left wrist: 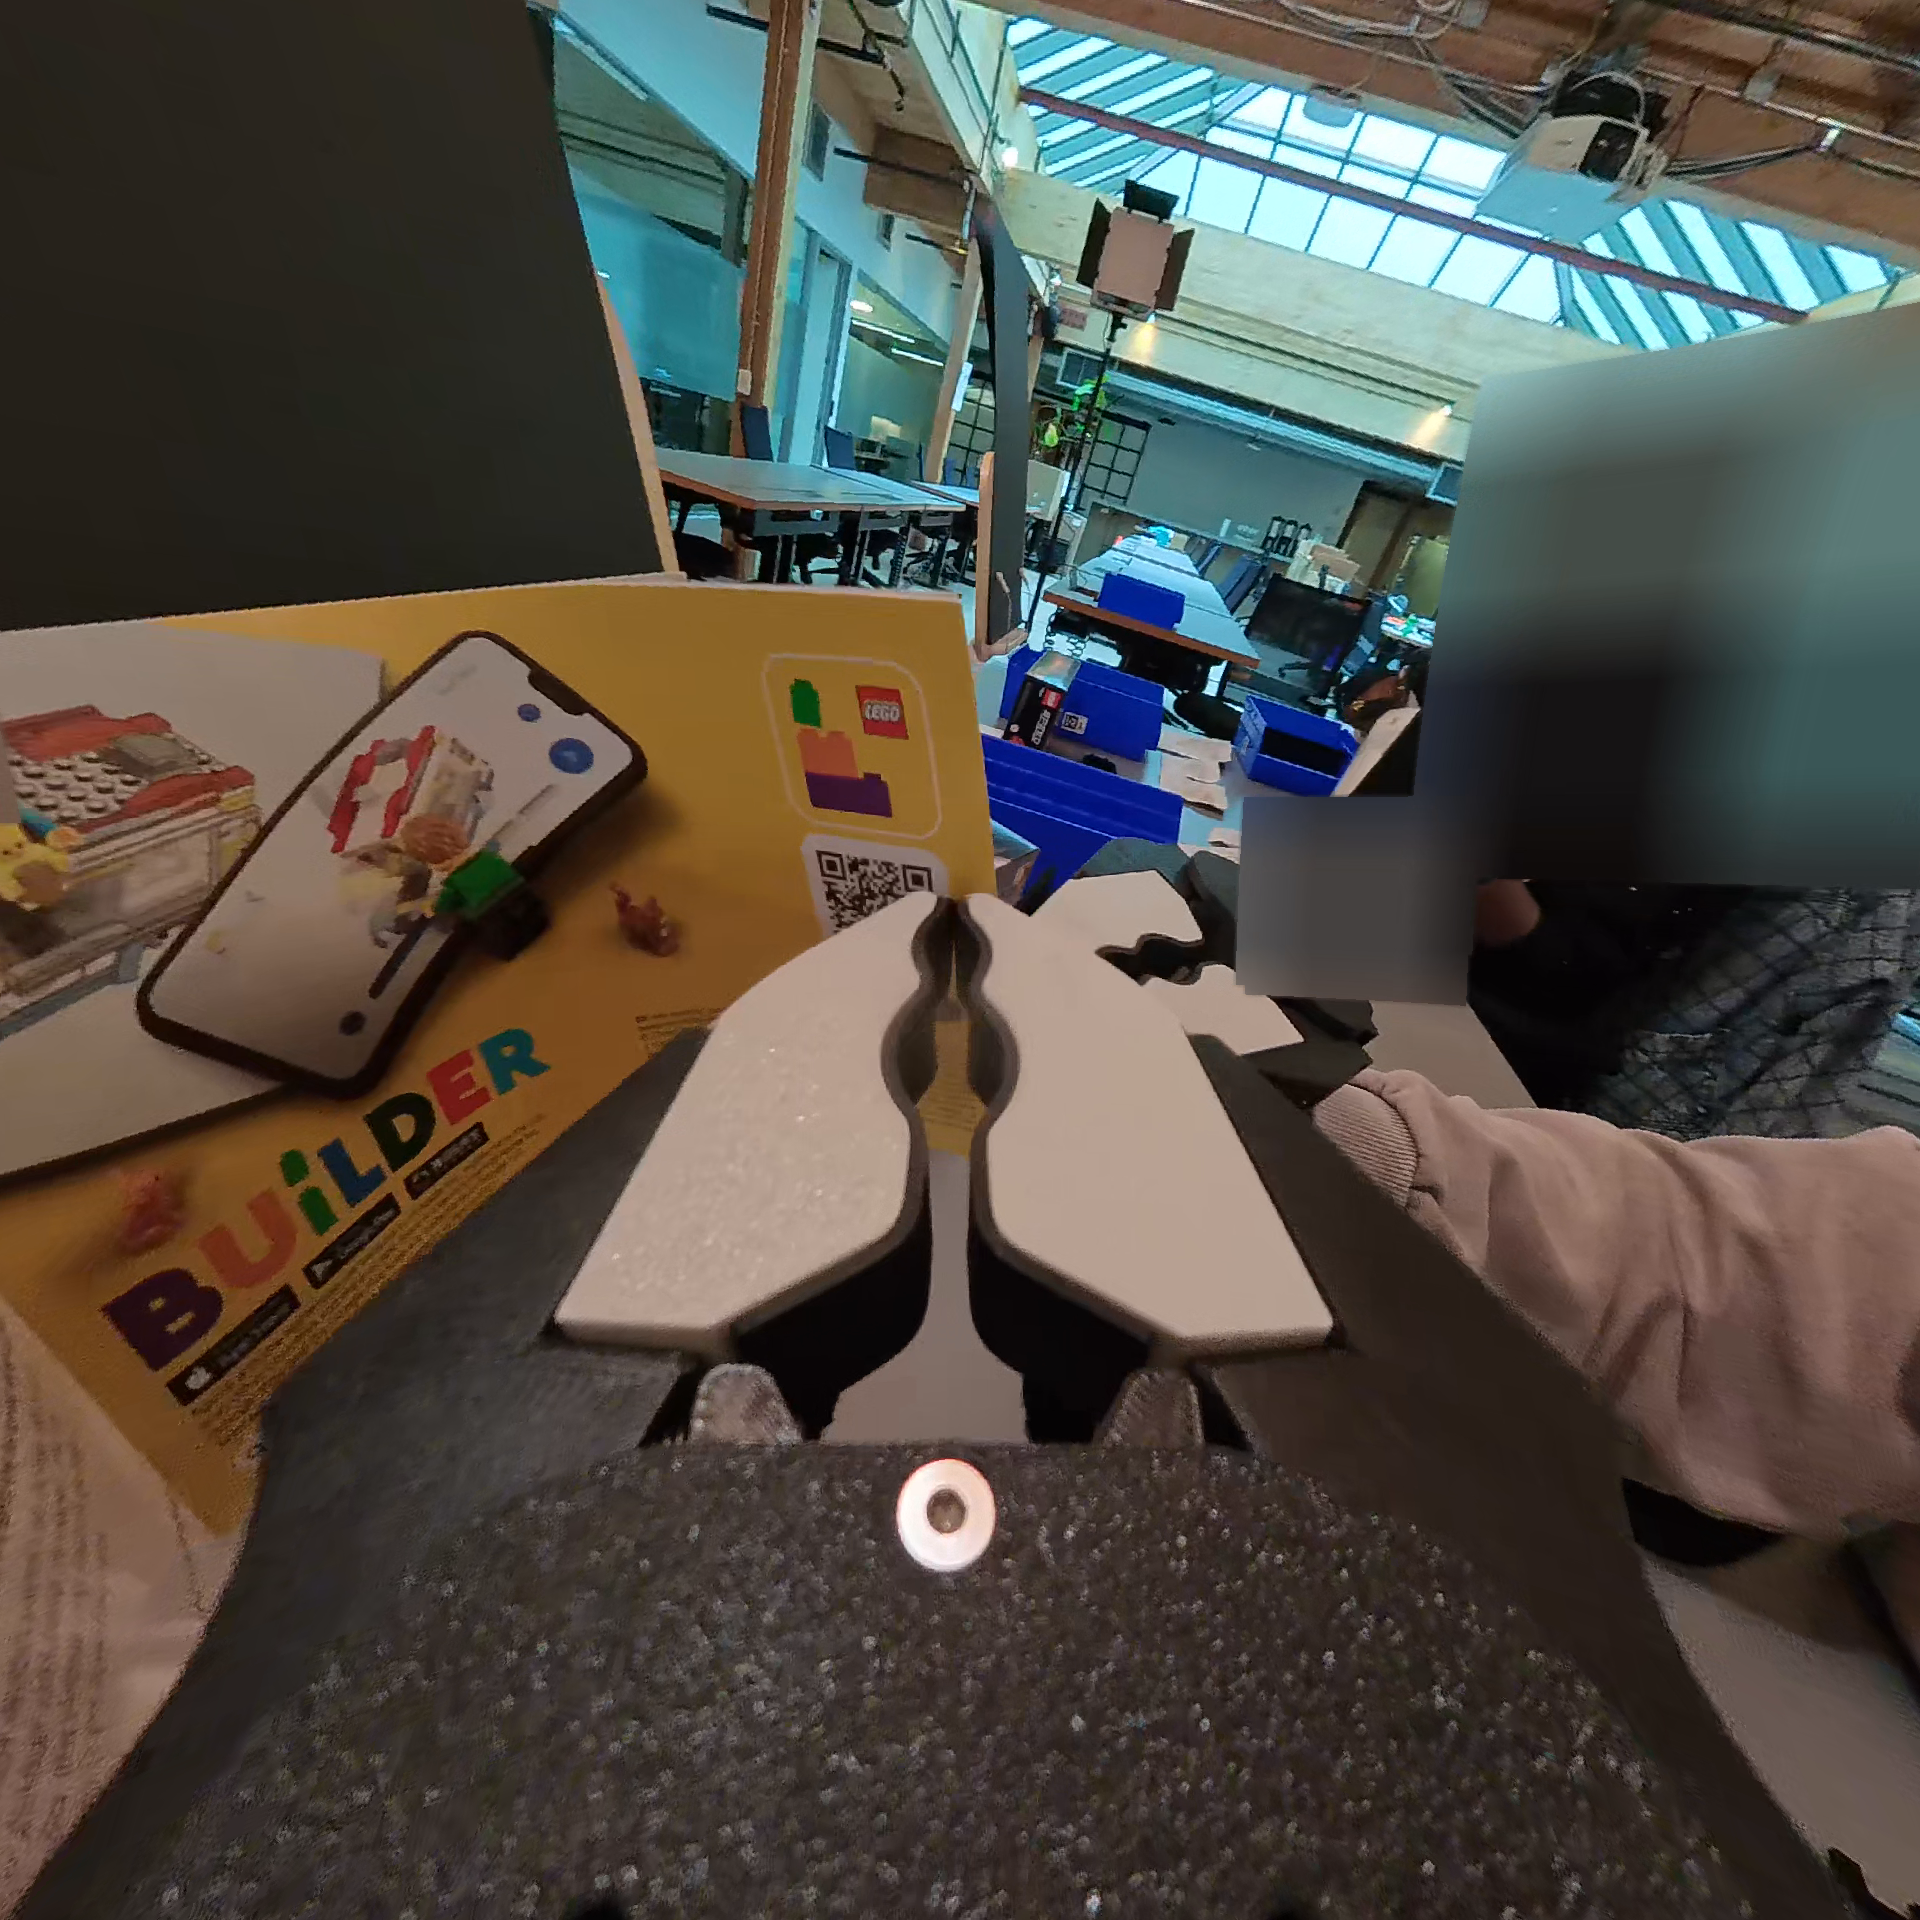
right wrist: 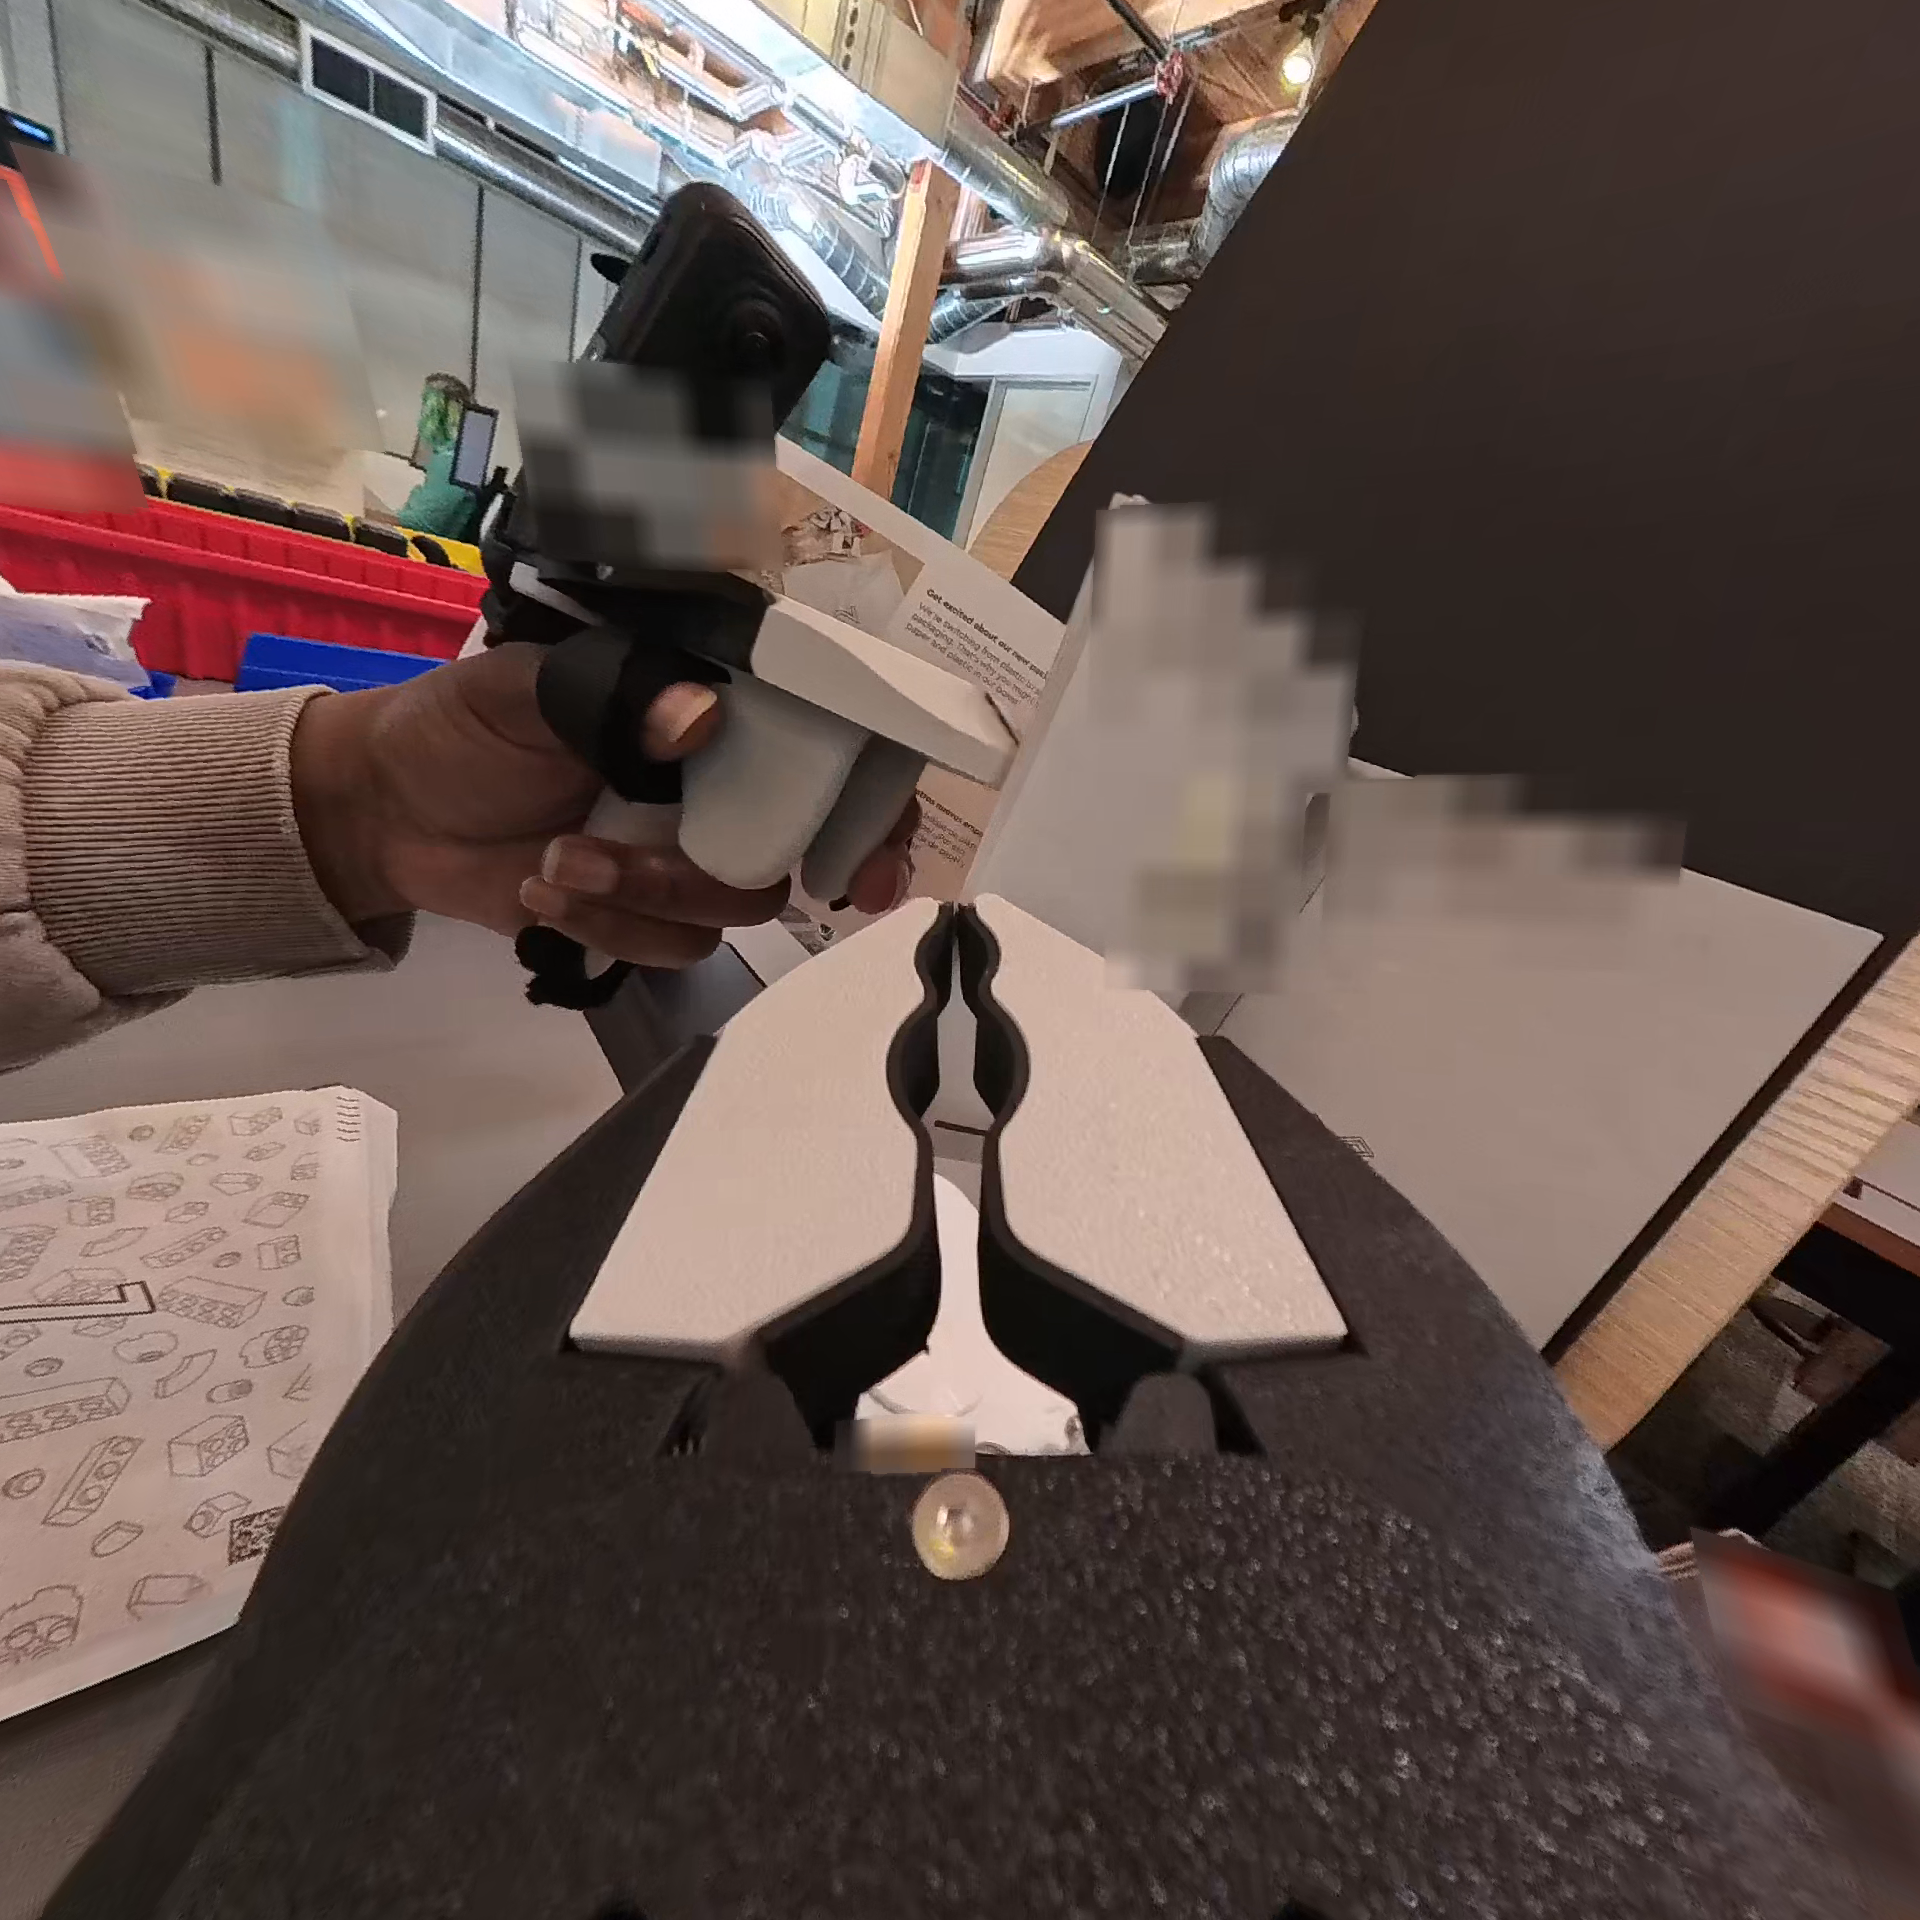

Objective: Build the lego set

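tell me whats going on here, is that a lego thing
A person holds a two-finger gripper in each hand, and no bricks are being joined yet. The left gripper has its jaws closed at the edge of a yellow instruction booklet, apparently pinching it and holding it up. The right gripper is also closed, with nothing visible between its tips. A white paper bag printed with brick outlines lies unopened on the grey table. This looks like the instructions stage, before building.
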Available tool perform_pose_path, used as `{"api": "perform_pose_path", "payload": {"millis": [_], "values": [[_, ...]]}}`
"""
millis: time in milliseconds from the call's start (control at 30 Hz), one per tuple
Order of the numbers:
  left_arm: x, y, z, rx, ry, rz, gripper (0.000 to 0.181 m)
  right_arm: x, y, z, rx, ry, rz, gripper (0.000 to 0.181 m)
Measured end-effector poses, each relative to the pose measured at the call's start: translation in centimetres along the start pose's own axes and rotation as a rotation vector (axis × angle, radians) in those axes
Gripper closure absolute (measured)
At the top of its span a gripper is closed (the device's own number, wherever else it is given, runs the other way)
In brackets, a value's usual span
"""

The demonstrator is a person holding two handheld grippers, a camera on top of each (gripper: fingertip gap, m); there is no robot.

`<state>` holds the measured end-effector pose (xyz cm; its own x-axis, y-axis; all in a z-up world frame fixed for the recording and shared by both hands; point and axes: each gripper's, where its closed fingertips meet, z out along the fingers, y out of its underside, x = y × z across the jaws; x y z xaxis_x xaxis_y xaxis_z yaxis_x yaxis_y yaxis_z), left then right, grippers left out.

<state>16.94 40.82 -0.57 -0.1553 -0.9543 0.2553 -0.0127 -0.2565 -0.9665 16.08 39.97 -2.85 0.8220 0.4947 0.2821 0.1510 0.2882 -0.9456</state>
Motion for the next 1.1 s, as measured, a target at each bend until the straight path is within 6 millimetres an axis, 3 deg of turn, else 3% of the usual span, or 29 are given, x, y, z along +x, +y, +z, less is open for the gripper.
{"api": "perform_pose_path", "payload": {"millis": [133, 267, 500, 900, 1100], "values": [[0.3, -0.3, -0.2, 0.012, 0.009, 0.003, 0.181, 0.1, -0.1, -0.1, 0.001, 0.005, -0.002, 0.180], [0.6, -0.2, -0.2, 0.004, 0.021, 0.006, 0.165, 0.1, -0.1, -0.1, 0.005, 0.004, 0.003, 0.180], [0.7, 0.0, 0.1, -0.015, 0.027, 0.020, 0.181, 0.2, 0.0, 0.0, 0.003, 0.007, 0.005, 0.180], [-0.3, 0.5, -0.4, -0.048, -0.032, 0.043, 0.181, 0.6, 0.3, -0.4, -0.004, 0.020, 0.011, 0.180], [-0.8, 0.2, -1.2, -0.042, -0.064, 0.044, 0.181, 1.9, 0.6, -1.4, -0.024, 0.064, 0.025, 0.178]]}}
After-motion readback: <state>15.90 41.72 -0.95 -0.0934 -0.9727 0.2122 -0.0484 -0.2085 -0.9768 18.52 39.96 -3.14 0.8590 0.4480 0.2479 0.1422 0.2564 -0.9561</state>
